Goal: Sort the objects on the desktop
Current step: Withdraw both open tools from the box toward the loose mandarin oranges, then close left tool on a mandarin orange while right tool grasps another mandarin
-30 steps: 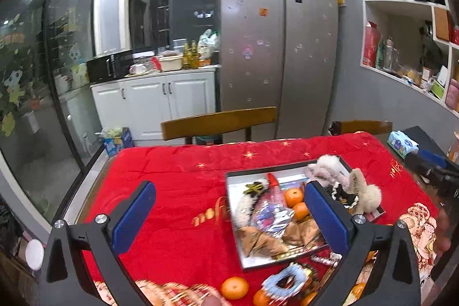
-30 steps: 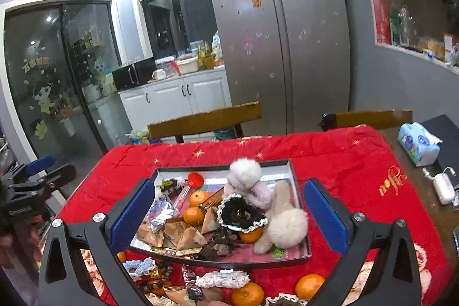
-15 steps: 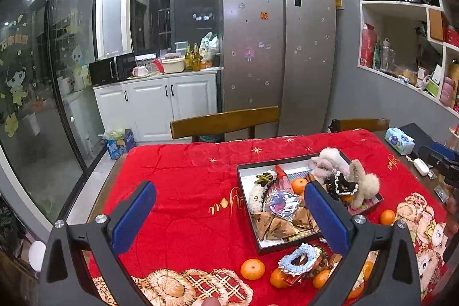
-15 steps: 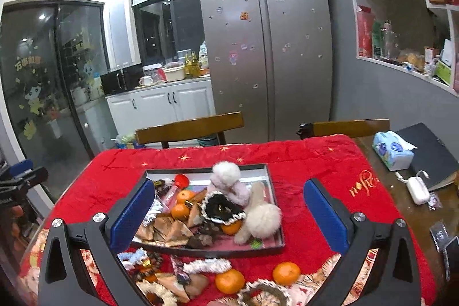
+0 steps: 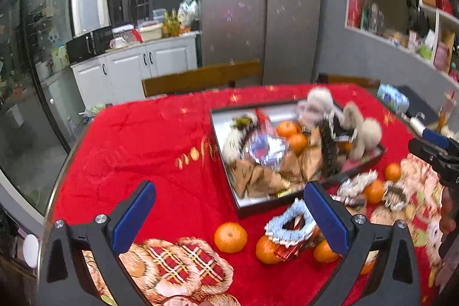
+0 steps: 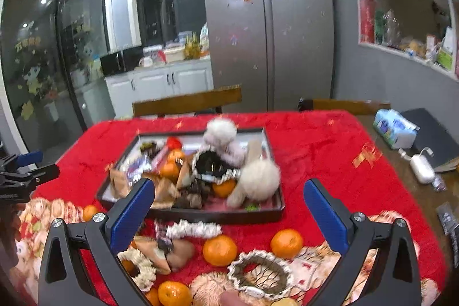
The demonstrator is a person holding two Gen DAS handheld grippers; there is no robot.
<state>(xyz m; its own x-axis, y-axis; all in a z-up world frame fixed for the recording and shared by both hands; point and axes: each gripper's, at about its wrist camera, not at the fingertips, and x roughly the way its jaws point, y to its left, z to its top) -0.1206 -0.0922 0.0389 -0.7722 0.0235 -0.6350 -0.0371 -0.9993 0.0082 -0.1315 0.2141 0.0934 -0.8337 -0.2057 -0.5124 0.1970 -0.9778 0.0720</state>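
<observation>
The tray (image 6: 200,215), dark-rimmed and heaped with oranges, wrappers and fluffy scrunchies, sits mid-frame while we hold the left gripper (image 5: 229,212) and right gripper (image 6: 229,211) wide, empty.

Wooden table under a red patterned blanket (image 6: 309,151) is carrying everything. Dark rectangular tray (image 6: 266,212), piled with snacks and hair ties, is sitting on the blanket mid-table. Loose orange mandarins are lying in front of it: one (image 6: 219,249) near centre, one (image 6: 286,243) to its right, one (image 5: 230,237) off the tray's front-left corner. White frilly scrunchie (image 6: 193,229) is lying just beside the tray's front wall; light-blue frilly scrunchie (image 5: 289,225) is resting against mandarins. On bare wood at right: blue-white tissue pack (image 6: 394,128), white charger (image 6: 420,167).
</observation>
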